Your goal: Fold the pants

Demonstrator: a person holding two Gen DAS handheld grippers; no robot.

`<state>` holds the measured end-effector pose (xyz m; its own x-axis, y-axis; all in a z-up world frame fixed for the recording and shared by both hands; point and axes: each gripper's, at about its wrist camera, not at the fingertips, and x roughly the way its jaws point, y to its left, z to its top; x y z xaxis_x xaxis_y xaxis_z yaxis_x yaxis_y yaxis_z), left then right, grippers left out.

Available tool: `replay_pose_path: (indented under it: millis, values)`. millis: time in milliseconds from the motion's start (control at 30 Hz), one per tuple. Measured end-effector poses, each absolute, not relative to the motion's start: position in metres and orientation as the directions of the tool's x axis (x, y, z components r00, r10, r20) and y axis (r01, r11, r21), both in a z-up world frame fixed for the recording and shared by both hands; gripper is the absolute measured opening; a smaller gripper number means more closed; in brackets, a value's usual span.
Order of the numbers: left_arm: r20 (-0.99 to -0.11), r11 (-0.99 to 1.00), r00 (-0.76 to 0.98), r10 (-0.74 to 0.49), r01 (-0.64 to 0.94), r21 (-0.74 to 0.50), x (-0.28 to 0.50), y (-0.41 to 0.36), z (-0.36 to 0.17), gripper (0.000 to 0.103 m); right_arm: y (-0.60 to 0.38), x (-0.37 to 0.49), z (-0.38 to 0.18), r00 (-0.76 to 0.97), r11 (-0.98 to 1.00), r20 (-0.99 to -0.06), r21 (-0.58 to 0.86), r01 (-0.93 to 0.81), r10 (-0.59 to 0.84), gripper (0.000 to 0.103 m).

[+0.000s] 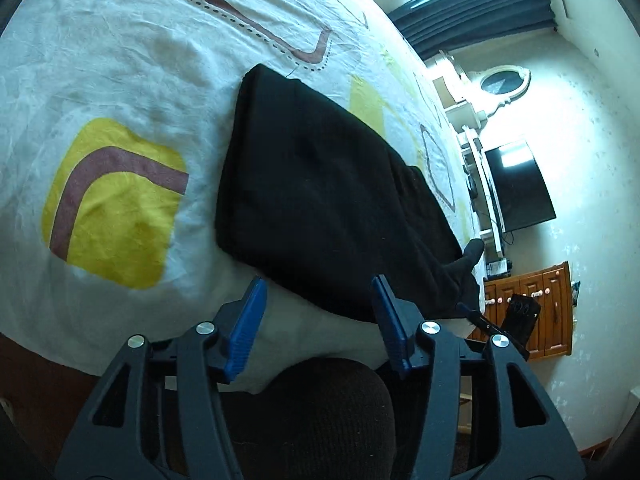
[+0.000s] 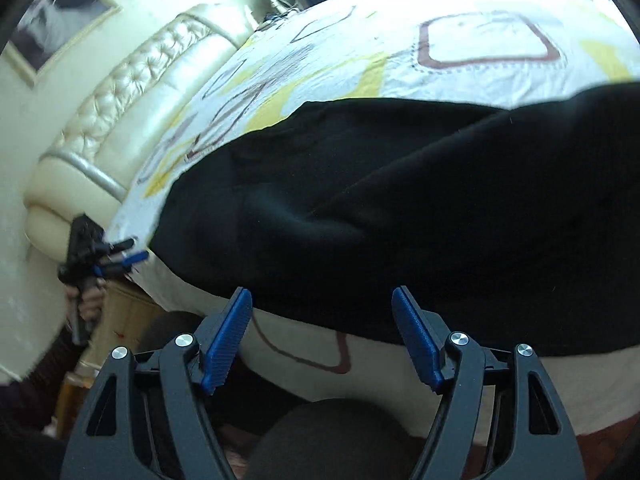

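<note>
The black pants lie folded into a compact shape near the edge of a bed with a white sheet patterned in yellow and brown. My left gripper is open and empty, just short of the pants' near edge. In the right wrist view the pants fill the middle, and my right gripper is open and empty at their near edge. The left gripper also shows at the far left there, held in a hand. The right gripper shows at the right of the left wrist view.
A cream tufted headboard stands at the left of the bed. A dark screen and a wooden cabinet stand by the far wall. Dark curtains hang at the window. A dark-clothed knee sits below the fingers.
</note>
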<state>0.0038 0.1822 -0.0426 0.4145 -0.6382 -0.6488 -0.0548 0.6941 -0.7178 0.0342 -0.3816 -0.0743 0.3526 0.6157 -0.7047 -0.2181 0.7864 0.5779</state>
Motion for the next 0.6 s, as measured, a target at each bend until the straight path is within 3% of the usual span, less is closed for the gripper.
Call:
replay_pose_path:
  millis: [300, 600]
  values:
    - [-0.636, 0.649, 0.457, -0.622, -0.153, -0.745, 0.009, 0.153, -0.045, 0.060, -0.436, 0.040, -0.115, 0.457, 0.496, -0.510, 0.853, 0.161, 0.729, 0.072]
    - [-0.690, 0.708, 0.475, -0.547, -0.178, -0.684, 0.025, 0.130, -0.048, 0.068, -0.488, 0.048, -0.114, 0.652, 0.427, -0.493, 0.862, 0.274, 0.576, 0.072]
